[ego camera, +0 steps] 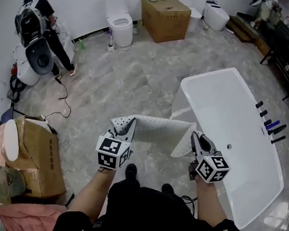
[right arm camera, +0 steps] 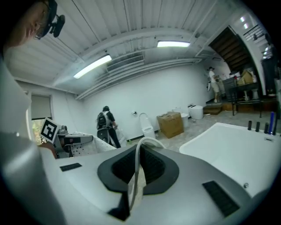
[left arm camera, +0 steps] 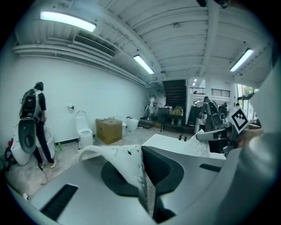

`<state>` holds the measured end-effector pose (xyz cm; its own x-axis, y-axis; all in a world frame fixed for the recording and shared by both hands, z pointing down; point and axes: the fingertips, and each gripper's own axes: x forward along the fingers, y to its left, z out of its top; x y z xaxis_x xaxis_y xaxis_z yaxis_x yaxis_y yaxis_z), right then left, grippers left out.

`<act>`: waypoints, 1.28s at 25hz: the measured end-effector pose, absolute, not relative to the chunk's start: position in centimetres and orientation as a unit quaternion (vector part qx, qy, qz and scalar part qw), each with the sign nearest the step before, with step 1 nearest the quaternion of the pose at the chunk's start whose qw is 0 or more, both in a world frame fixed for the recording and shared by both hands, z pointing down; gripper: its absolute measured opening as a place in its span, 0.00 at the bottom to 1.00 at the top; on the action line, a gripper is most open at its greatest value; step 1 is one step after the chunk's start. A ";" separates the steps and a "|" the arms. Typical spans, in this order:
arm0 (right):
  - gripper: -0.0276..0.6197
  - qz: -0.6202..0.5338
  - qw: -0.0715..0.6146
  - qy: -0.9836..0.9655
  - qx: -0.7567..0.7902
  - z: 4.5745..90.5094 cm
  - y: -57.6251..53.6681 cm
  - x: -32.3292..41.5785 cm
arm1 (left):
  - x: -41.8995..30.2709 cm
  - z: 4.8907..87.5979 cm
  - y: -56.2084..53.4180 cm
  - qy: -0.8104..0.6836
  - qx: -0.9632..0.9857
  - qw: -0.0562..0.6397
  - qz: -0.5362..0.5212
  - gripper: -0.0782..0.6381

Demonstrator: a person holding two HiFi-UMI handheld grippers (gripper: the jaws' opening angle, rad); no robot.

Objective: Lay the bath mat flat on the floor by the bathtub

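Left tool (ego camera: 125, 127), right tool (ego camera: 197, 141), both pinching one bath mat (ego camera: 159, 129), one bathtub (ego camera: 226, 112)

Left hand-held gripper (ego camera: 127, 126) and right hand-held gripper (ego camera: 198, 140): light grey moulded shells are noted, with black pads (left arm camera: 162, 169) set in. A cube (ego camera: 112, 153) with black-and-white square markers is fitted to each. Black clothing (ego camera: 145, 209) and black shoes (ego camera: 131, 171) are worn.
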<state>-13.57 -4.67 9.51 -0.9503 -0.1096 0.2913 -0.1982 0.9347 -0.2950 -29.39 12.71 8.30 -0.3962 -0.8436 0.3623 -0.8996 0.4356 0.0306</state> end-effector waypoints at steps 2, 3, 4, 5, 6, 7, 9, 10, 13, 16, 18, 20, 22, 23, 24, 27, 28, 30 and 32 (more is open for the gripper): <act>0.07 0.180 0.130 -0.966 0.131 9.7 -5.4 -14.2 | -31.9 8.2 11.5 -0.810 0.556 0.155 0.105 0.14; 0.07 0.186 0.128 -0.962 0.153 9.7 -5.9 -14.5 | -33.0 8.2 10.8 -0.800 0.570 0.152 0.111 0.14; 0.07 0.191 0.125 -0.958 0.174 9.6 -6.3 -14.6 | -33.9 8.3 9.9 -0.790 0.582 0.153 0.114 0.14; 0.07 0.194 0.123 -0.954 0.192 9.6 -6.7 -14.4 | -34.6 8.6 9.0 -0.780 0.595 0.155 0.116 0.14; 0.07 0.195 0.121 -0.950 0.210 9.6 -6.9 -13.9 | -35.0 8.9 8.0 -0.770 0.608 0.157 0.117 0.14; 0.07 0.196 0.121 -0.946 0.227 9.8 -7.1 -13.2 | -35.1 9.2 7.1 -0.758 0.621 0.160 0.118 0.14; 0.07 0.200 0.124 -0.935 0.265 10.1 -7.2 -10.9 | -34.3 9.6 5.1 -0.734 0.648 0.160 0.124 0.14; 0.07 0.204 0.124 -0.929 0.284 10.3 -7.2 -9.5 | -33.5 9.7 4.3 -0.722 0.662 0.158 0.128 0.14; 0.07 0.215 0.113 -0.913 0.329 10.7 -7.1 -5.4 | -30.9 10.4 2.1 -0.689 0.693 0.158 0.141 0.14; 0.07 0.224 0.102 -0.900 0.360 11.5 -7.1 -0.8 | -27.1 11.4 0.3 -0.660 0.717 0.169 0.146 0.14; 0.07 0.233 0.099 -0.890 0.379 12.3 -7.3 2.2 | -24.2 11.8 -0.8 -0.640 0.733 0.170 0.153 0.14; 0.07 0.239 0.096 -0.883 0.393 13.1 -7.1 4.6 | -21.7 12.3 -1.6 -0.623 0.746 0.172 0.160 0.14; 0.07 0.241 0.096 -0.877 0.404 13.8 -6.6 6.7 | -19.4 12.8 -2.0 -0.608 0.757 0.173 0.165 0.14; 0.07 0.242 0.097 -0.874 0.410 14.1 -6.4 7.6 | -18.3 13.0 -2.2 -0.601 0.763 0.171 0.167 0.14; 0.07 0.242 0.099 -0.872 0.415 14.3 -6.3 8.4 | -17.3 13.2 -2.3 -0.594 0.768 0.169 0.168 0.14; 0.07 0.239 0.104 -0.864 0.432 14.5 -5.7 8.7 | -16.7 13.7 -2.9 -0.574 0.783 0.167 0.171 0.14; 0.07 0.238 0.105 -0.861 0.438 14.4 -5.4 8.3 | -17.1 13.7 -3.1 -0.567 0.788 0.167 0.171 0.14; 0.07 0.237 0.106 -0.851 0.457 14.1 -4.7 7.7 | -18.0 13.7 -3.3 -0.552 0.799 0.166 0.170 0.14; 0.07 0.240 0.103 -0.837 0.481 14.0 -3.8 7.9 | -18.4 13.8 -3.2 -0.535 0.811 0.163 0.174 0.14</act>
<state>7.90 -3.80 13.98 -0.5154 -0.7562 0.4031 -0.8549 0.4212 -0.3029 -18.40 -3.17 13.85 0.3681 -0.8105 0.4557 -0.9235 -0.3757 0.0778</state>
